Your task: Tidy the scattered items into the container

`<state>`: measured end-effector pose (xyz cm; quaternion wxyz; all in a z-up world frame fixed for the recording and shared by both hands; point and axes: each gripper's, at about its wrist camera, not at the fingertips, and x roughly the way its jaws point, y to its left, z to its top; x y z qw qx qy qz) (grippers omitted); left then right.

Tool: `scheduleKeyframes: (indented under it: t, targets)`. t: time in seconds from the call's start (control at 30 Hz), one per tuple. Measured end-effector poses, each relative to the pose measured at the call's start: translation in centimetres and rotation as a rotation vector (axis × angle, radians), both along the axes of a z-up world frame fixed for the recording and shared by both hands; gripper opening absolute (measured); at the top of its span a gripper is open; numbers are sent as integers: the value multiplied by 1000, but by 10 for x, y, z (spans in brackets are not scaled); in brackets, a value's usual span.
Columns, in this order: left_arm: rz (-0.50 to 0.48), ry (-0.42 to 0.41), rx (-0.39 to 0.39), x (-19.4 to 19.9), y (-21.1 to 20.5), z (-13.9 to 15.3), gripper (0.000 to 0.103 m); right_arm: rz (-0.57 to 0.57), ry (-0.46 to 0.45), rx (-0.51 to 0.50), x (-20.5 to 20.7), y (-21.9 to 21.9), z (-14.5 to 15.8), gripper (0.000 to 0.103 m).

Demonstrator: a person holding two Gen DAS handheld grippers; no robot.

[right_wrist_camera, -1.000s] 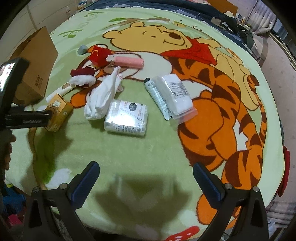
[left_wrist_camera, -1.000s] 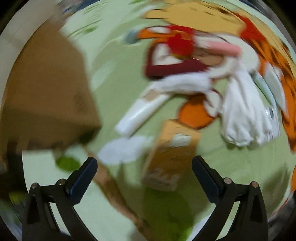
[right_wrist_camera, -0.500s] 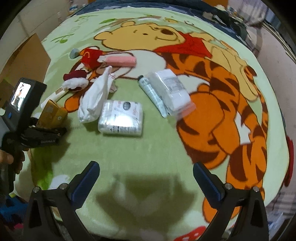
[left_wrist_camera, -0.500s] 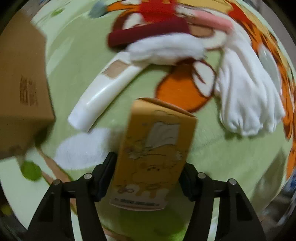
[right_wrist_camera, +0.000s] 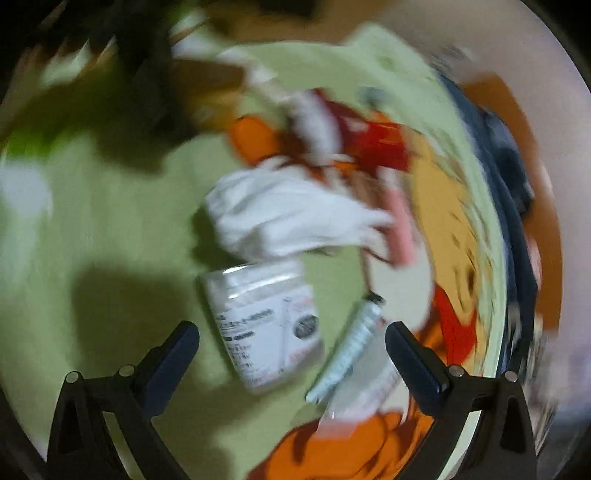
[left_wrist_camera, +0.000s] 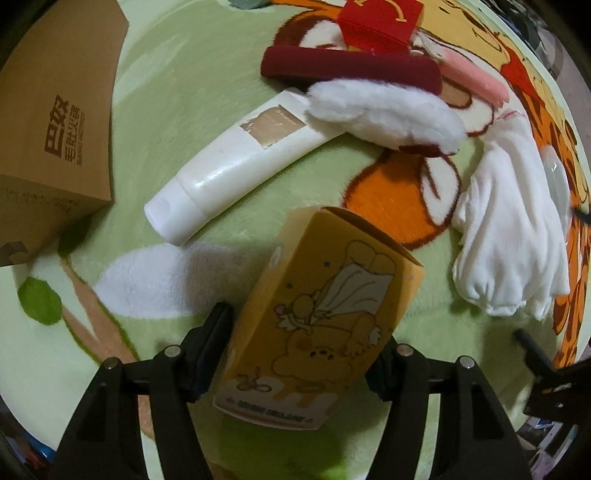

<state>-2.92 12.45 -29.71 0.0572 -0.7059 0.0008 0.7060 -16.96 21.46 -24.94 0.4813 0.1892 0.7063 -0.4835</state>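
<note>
My left gripper (left_wrist_camera: 299, 347) is shut on a yellow cartoon-printed box (left_wrist_camera: 317, 325), held between both fingers over the green blanket. Beyond it lie a white tube (left_wrist_camera: 236, 162), a white fluffy item (left_wrist_camera: 384, 110), a dark red band (left_wrist_camera: 351, 70) and a white cloth (left_wrist_camera: 513, 236). The cardboard box (left_wrist_camera: 55, 110) stands at the left. My right gripper (right_wrist_camera: 291, 350) is open and empty, low over a clear packet of white pads (right_wrist_camera: 262, 325). A thin tube (right_wrist_camera: 351, 350) lies beside it. The right wrist view is blurred.
The blanket (left_wrist_camera: 177, 74) has a cartoon print and covers a bed. A red paper carton (left_wrist_camera: 380, 18) and a pink item (left_wrist_camera: 476, 81) lie at the far side. The white cloth also shows in the right wrist view (right_wrist_camera: 288, 218).
My left gripper closed in on the yellow box and shut on it. My right gripper swung fast down and left toward the packet of pads, staying open.
</note>
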Motion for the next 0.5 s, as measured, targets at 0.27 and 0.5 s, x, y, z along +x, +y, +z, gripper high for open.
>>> scheduleKeyframes:
  t: [0.27,0.5]
  targets:
    - [42,-17,6,-4,-13,0,73,-319,-392,231,-37,-8,-20,103]
    - [60,-26,6,-8,-22,-1,76,-809,-1019,97,-56,43,18,103]
